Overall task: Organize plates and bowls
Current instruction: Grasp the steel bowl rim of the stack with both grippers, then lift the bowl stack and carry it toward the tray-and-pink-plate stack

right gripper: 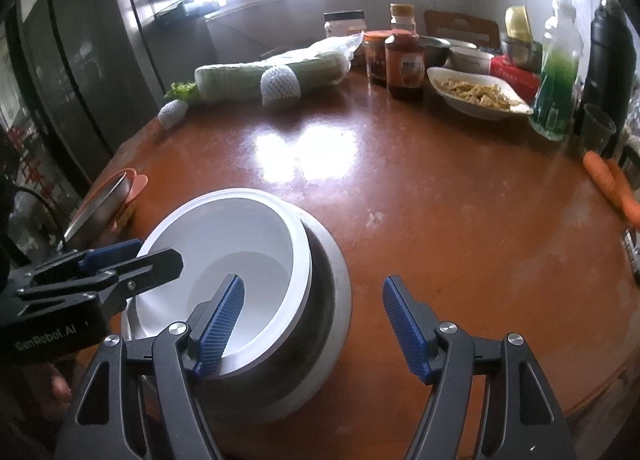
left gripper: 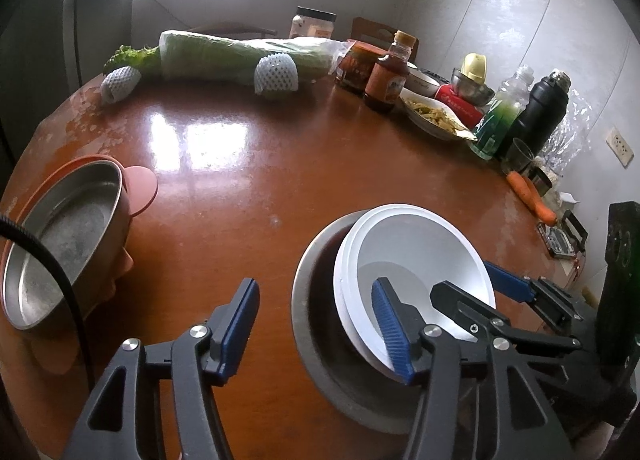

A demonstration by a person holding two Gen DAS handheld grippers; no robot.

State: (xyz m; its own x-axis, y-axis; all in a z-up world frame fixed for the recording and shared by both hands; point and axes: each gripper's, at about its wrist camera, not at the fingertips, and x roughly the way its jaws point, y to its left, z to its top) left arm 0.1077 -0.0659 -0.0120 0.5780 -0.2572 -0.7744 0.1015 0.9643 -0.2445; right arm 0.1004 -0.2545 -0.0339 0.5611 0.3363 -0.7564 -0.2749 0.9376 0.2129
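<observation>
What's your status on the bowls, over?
Left gripper open, one finger inside white bowl. Right gripper open, straddling the same stack. White bowls sit tilted in steel bowl. Table around them unobstructed.

Open middle: the tabletop [right gripper: 420,187] is bare from the stacked white bowls [right gripper: 240,244] to the far clutter.
Far edge: wrapped cabbage [right gripper: 272,75], sauce jars [right gripper: 404,63], food dish [right gripper: 476,93] form a barrier.
Right edge: green bottle [right gripper: 558,75], black flask [right gripper: 610,71], carrots [right gripper: 612,183].
Left edge: metal pan [left gripper: 60,244].
</observation>
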